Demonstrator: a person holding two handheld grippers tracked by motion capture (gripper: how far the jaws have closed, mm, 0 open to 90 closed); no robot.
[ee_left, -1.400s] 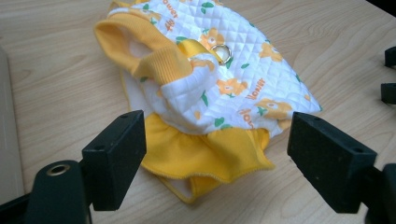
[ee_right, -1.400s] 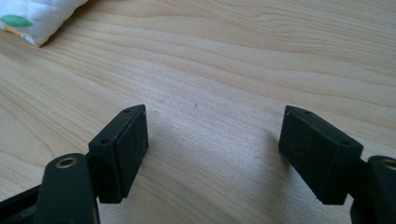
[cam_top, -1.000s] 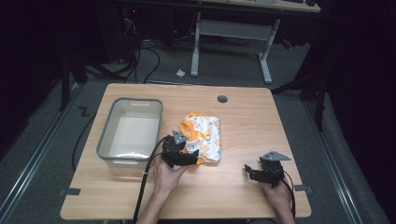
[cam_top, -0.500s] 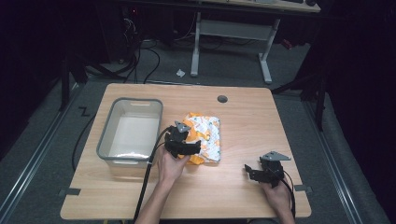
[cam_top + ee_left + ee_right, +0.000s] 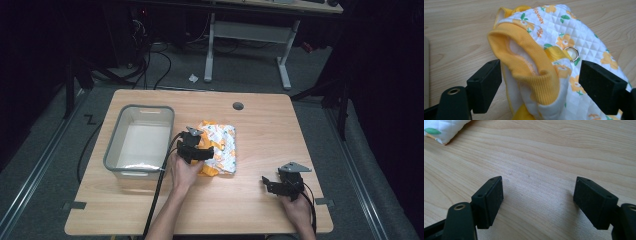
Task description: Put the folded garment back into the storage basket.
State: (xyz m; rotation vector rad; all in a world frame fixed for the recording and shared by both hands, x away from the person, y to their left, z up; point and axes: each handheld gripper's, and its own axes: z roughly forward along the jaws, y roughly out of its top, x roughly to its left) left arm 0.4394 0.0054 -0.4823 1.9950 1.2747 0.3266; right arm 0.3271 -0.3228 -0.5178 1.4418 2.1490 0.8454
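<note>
Straddling the orange ribbed cuff of the white quilted garment with orange flower print, the left gripper stands wide open, jaws either side of the fabric and gripping nothing yet. Risk noted: closing here may pinch only the cuff's outer fold, so the bundle could unfold and drag when raised; the small metal ring lies close to the right-hand jaw and could catch. The garment lies mid-table, just right of the grey plastic bin. The left hand reaches forward with the forearm coming up from the near edge. The right gripper, also wide open and empty, rests low over bare light wooden table at the near right, well apart from the garment.
</note>
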